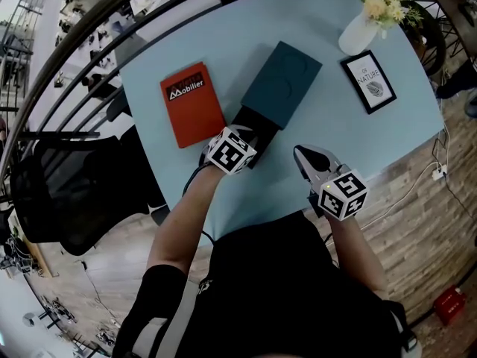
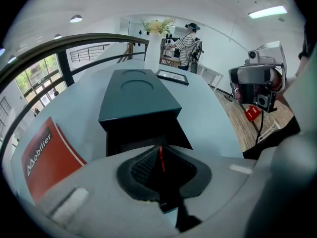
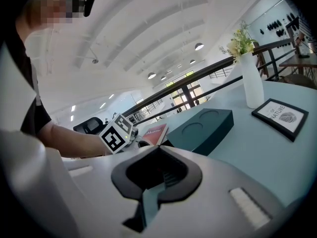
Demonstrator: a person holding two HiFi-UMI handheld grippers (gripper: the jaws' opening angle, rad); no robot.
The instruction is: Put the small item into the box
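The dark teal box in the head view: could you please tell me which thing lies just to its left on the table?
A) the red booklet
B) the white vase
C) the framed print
A: the red booklet lies just left of the dark teal box, whereas the white vase and the framed print stand off to its right.

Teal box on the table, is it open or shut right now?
Open: the teal box shows its black inside at the near end, by the left gripper.
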